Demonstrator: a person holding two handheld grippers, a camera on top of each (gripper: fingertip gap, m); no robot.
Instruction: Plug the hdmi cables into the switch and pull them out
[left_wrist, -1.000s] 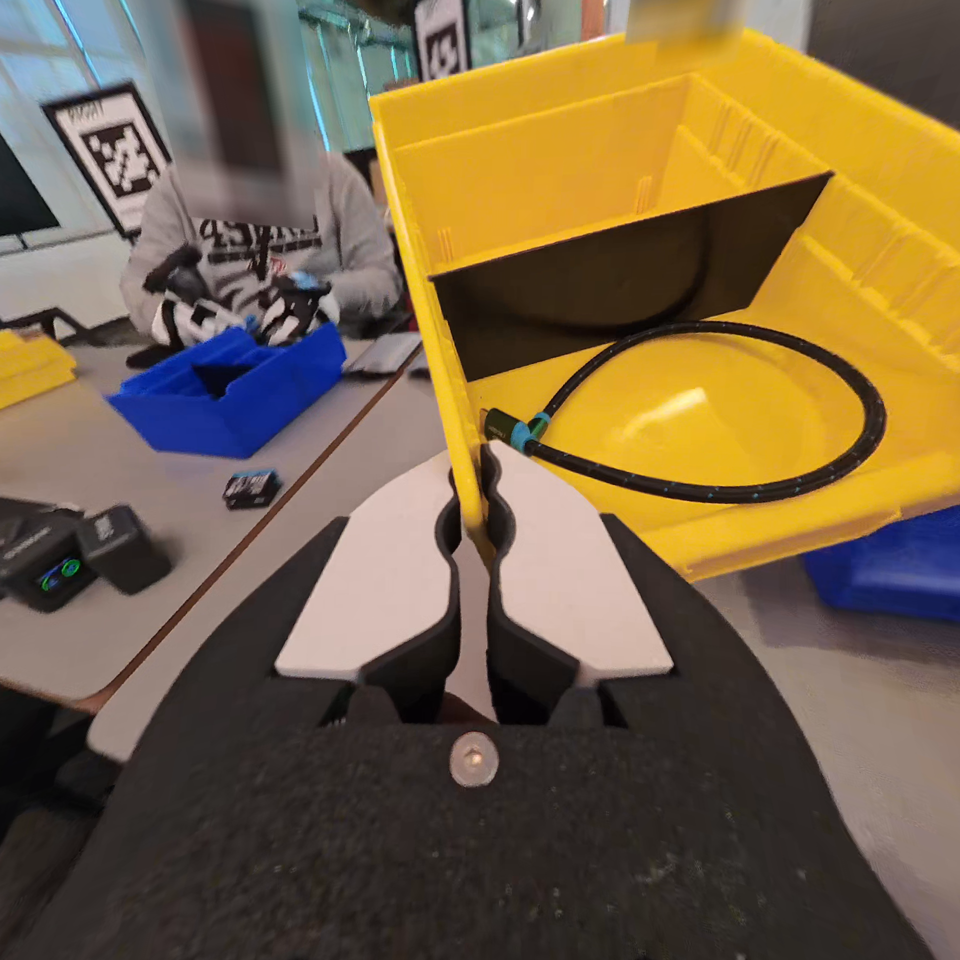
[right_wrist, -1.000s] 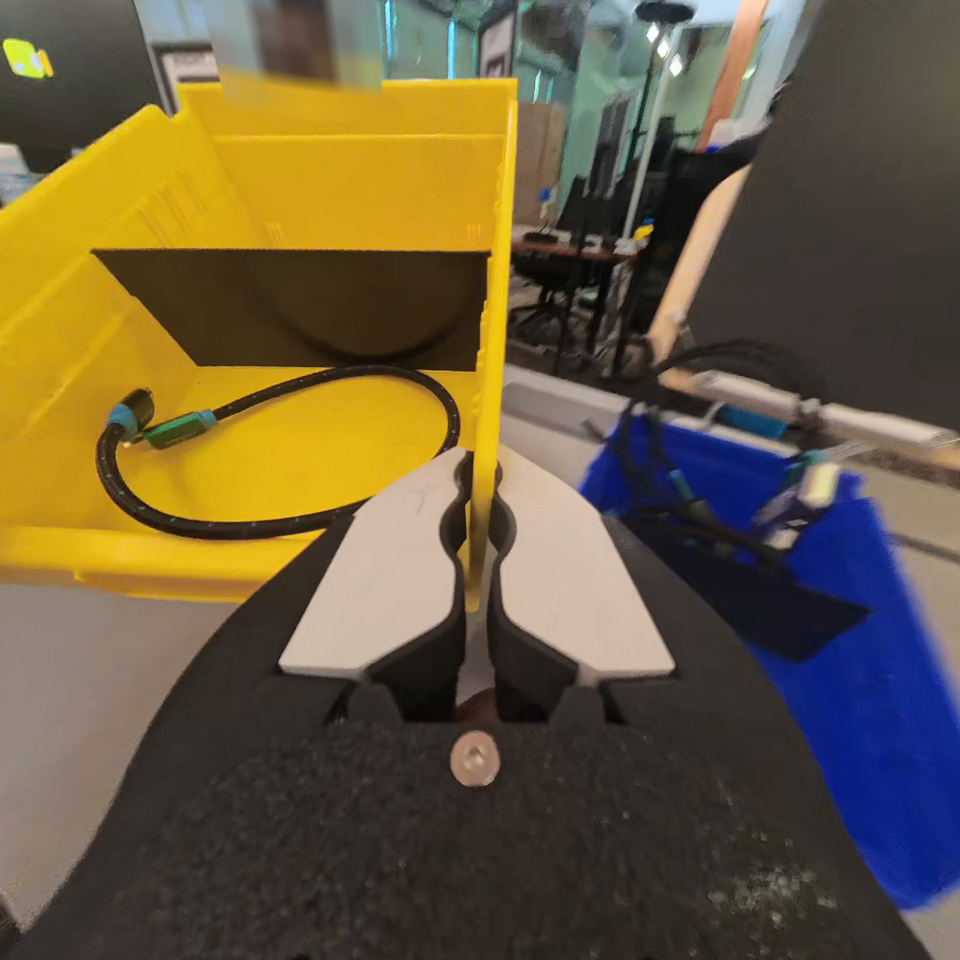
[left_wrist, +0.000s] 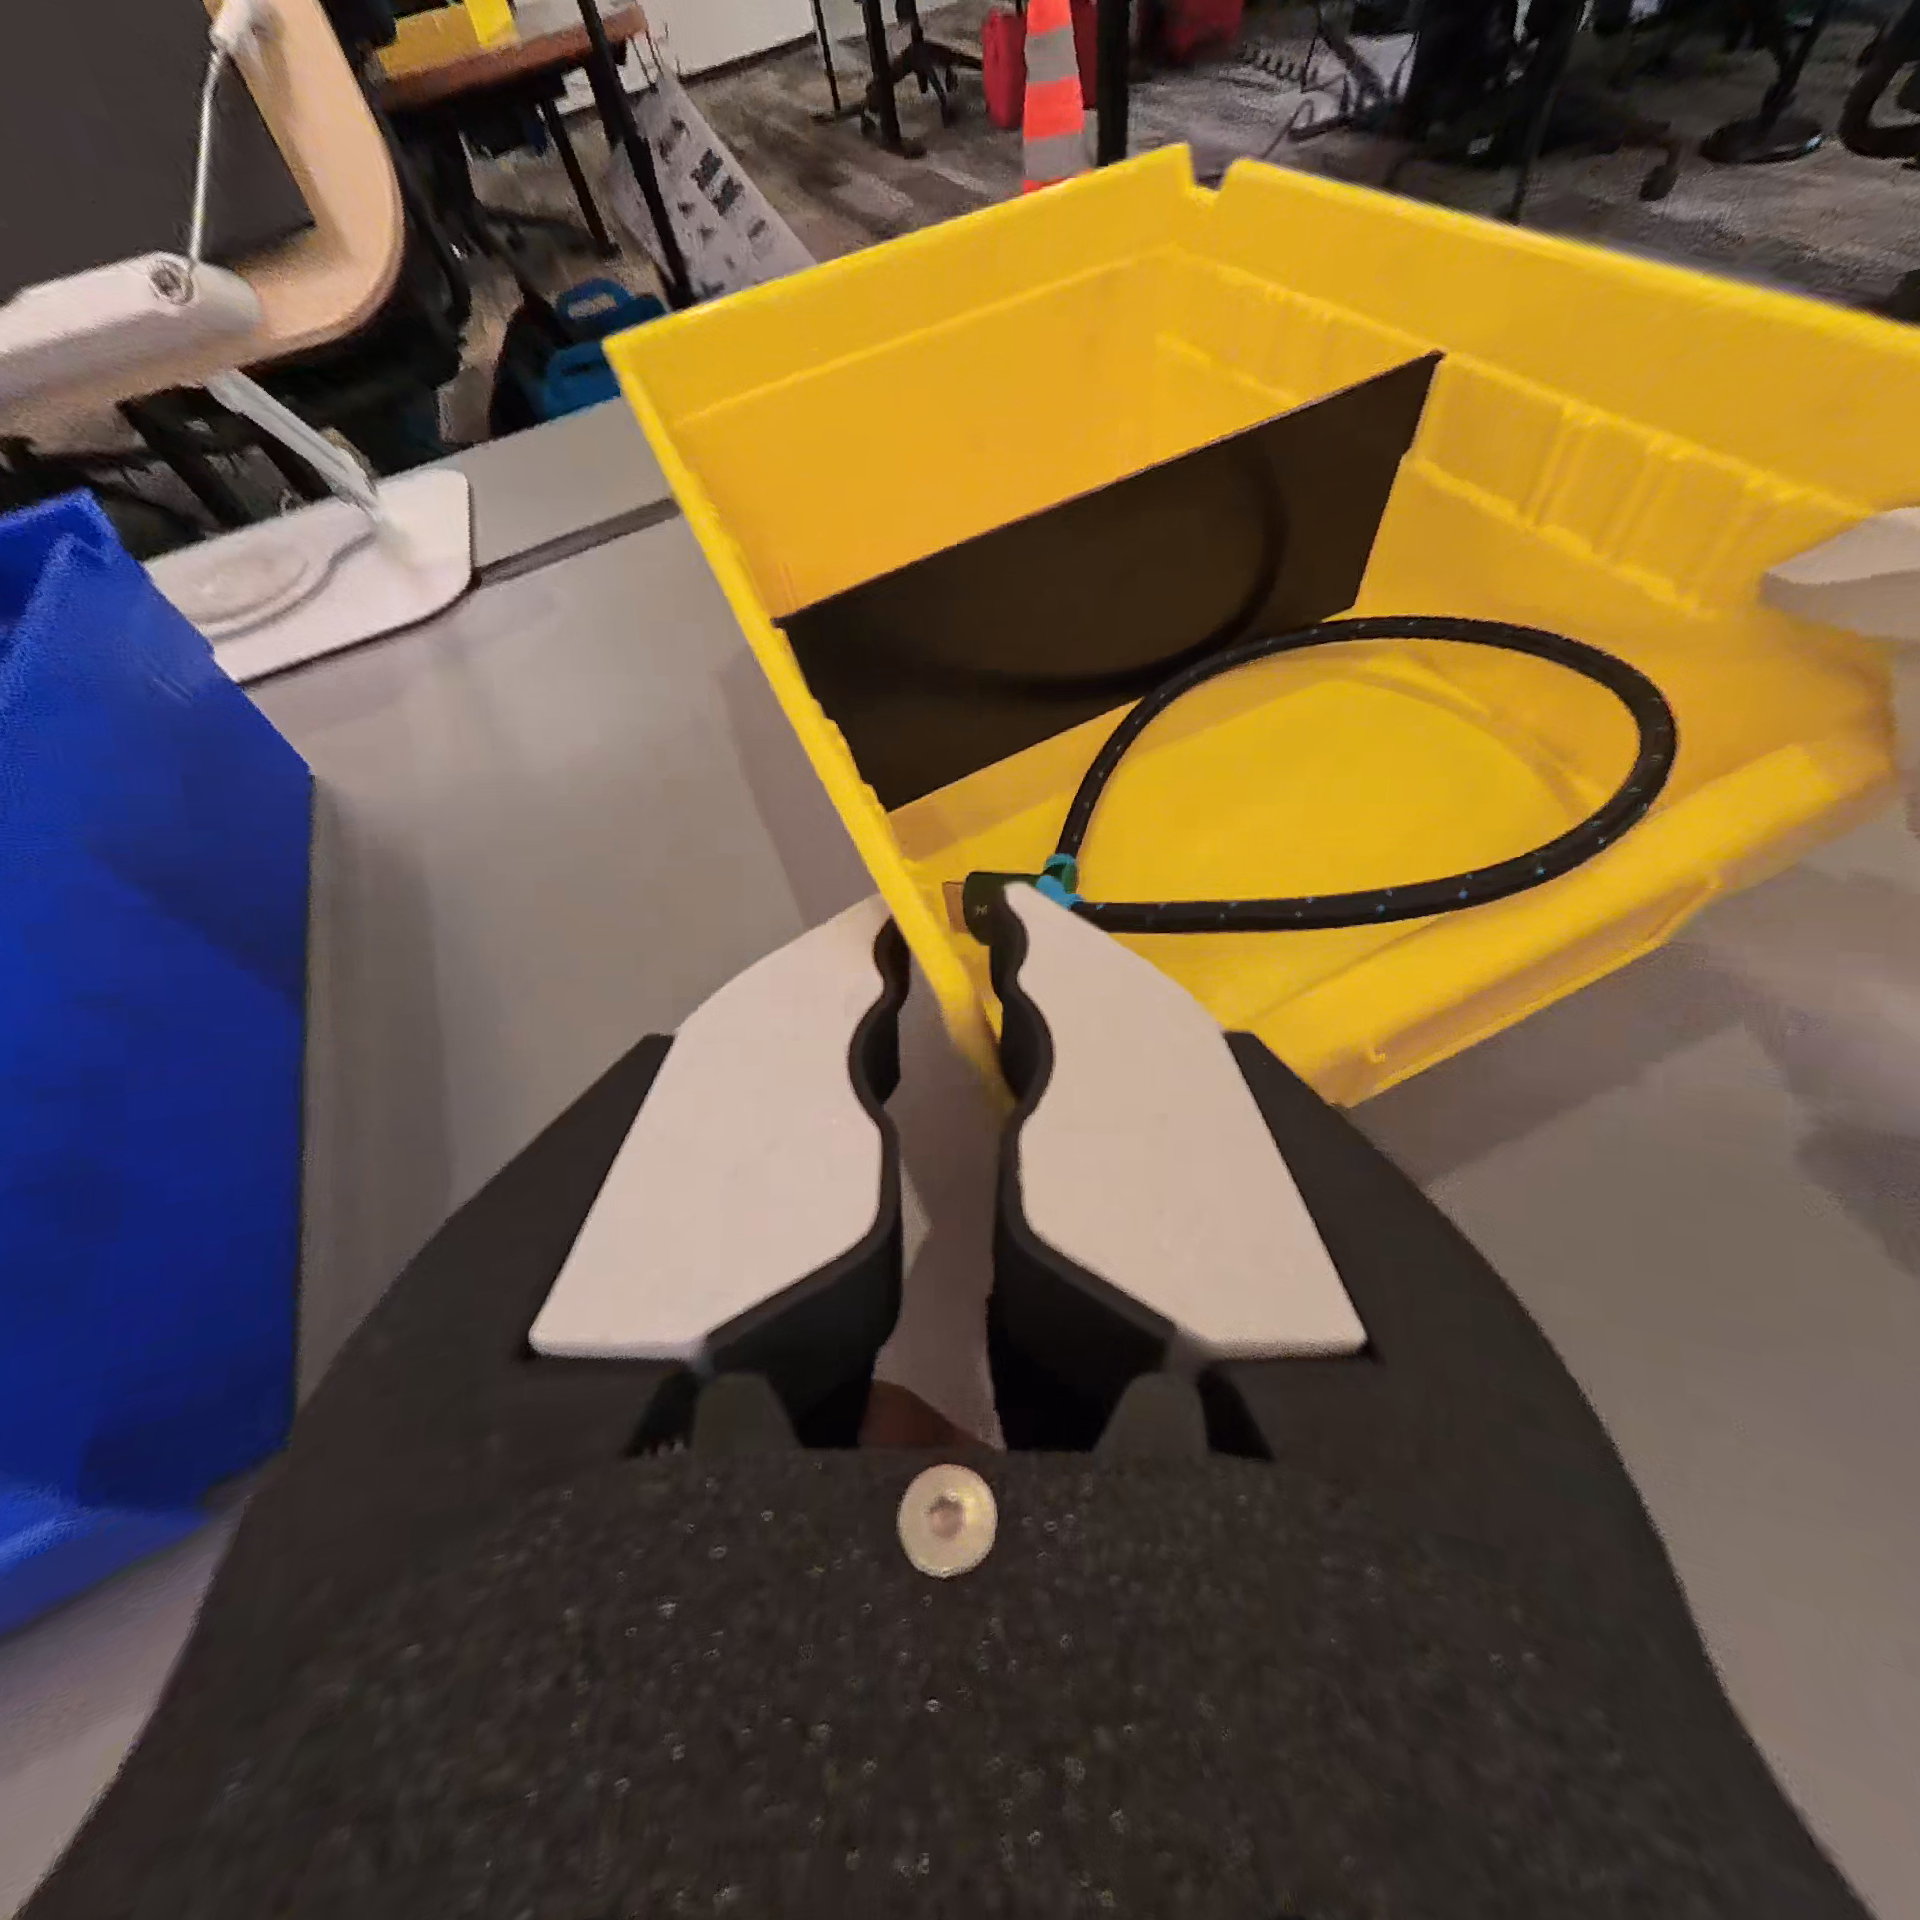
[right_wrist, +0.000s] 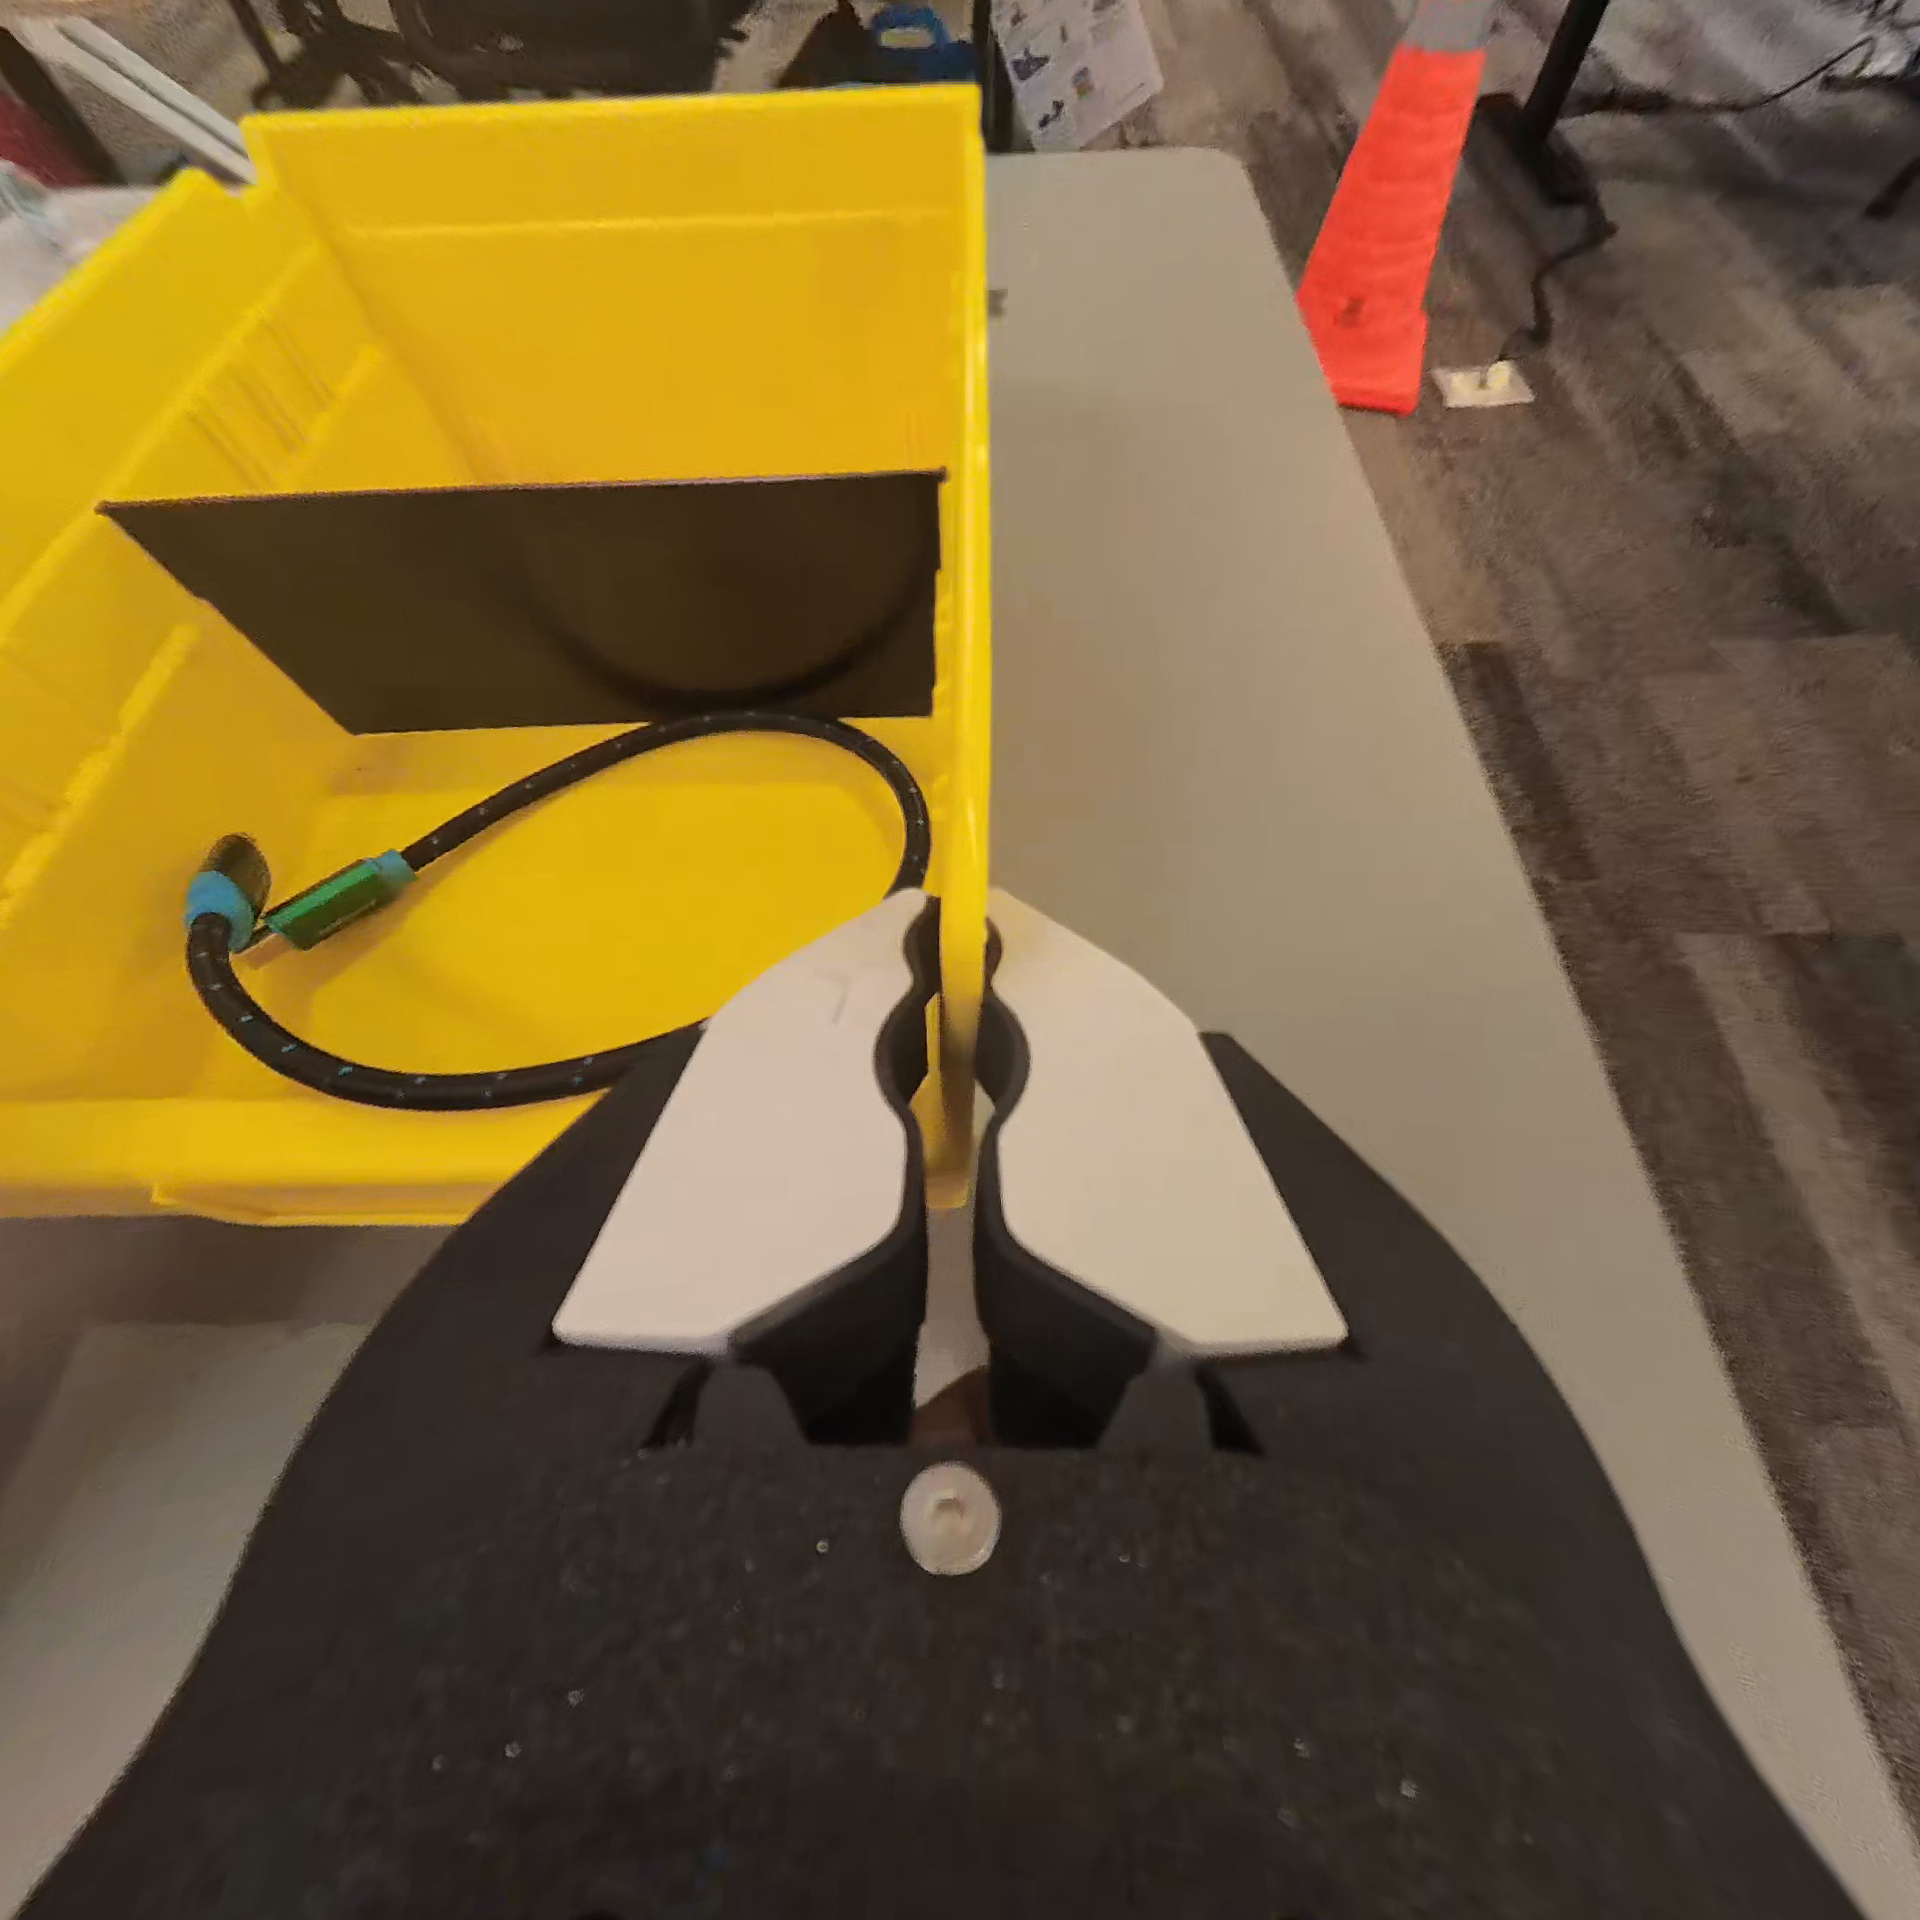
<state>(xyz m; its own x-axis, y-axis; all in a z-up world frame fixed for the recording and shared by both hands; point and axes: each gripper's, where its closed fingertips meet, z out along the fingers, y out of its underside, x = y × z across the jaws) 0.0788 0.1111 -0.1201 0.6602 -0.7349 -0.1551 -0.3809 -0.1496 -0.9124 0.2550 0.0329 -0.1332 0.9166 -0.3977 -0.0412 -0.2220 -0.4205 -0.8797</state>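
Gripping a yellow bin (left_wrist: 1039, 343) from both sides: left tool (left_wrist: 945, 925) clamped on the bin's left wall, one finger outside and one inside; right tool (right_wrist: 958, 914) clamped on the right wall in the same manner. Bin: open-topped, ribbed inner walls, seen tilted in the left wrist view, with the grey counter (left_wrist: 540, 748) showing below its front edge. Divider (right_wrist: 540, 592): one black panel, upright across the bin's width, with an empty yellow compartment behind it. Cable (right_wrist: 582, 790): one, black braid with blue flecks, lying in a loop on the bin floor in the front compartment, before the divider. Its two ends meet near the left wall; one plug (right_wrist: 338, 906) has a green shell and a teal collar, the other end (right_wrist: 223, 883) is dark with a teal collar, the two lying just beside each other. In the left wrist view the loop's end sits just behind the inner finger of the left tool. Other items: blue bin (left_wrist: 135, 935) on the counter to the left, apart from the yellow one; white stand base (left_wrist: 312, 582) farther back on the counter; orange cone (left_wrist: 1055, 94) on the floor beyond. No switch can be made out in either view.
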